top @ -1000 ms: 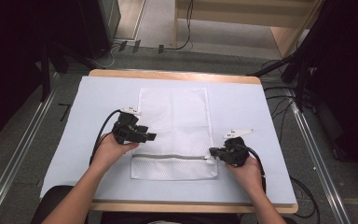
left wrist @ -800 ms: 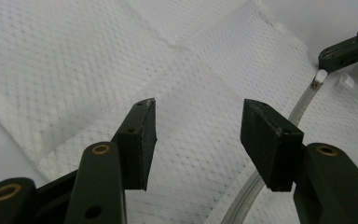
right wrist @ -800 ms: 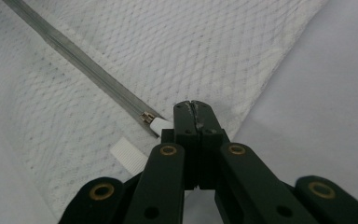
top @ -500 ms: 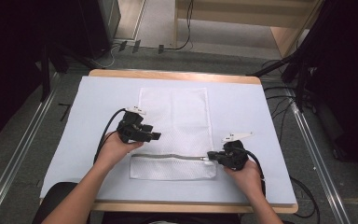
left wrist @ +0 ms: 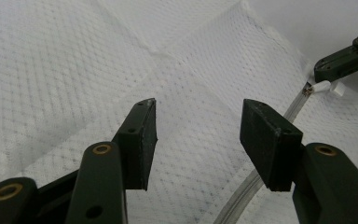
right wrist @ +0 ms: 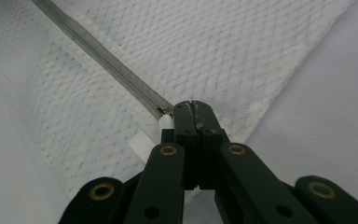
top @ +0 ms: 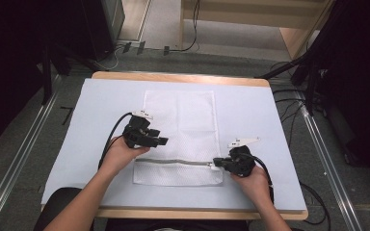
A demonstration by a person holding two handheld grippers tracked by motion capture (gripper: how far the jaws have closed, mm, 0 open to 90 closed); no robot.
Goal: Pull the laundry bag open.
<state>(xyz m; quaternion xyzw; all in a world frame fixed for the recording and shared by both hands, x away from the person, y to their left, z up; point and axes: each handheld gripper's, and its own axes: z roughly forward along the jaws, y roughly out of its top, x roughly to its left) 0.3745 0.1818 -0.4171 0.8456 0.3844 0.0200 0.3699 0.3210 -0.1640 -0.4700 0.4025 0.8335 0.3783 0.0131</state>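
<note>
A white mesh laundry bag [top: 180, 115] lies flat on the pale table cover [top: 101, 106], with a grey zipper [top: 173, 161] running across its near part. My left gripper [top: 159, 137] hovers over the bag's left side, open, with only mesh below its jaws [left wrist: 198, 126]. My right gripper [top: 217, 163] sits at the zipper's right end, shut on the white zipper pull [right wrist: 142, 142]. In the left gripper view the right gripper's jaws pinch that pull [left wrist: 324, 86] where the zipper [left wrist: 293, 109] ends. The zipper [right wrist: 98, 56] looks closed along its length.
The wooden table edge [top: 173, 77] shows past the cover at the far side. Cables [top: 289, 120] trail on the floor to the right, and metal rails [top: 24, 168] run along both sides. Bare cover lies left and right of the bag.
My right gripper has shifted slightly toward the near edge at the zipper's right end. The left gripper has edged a little to the right over the bag.
</note>
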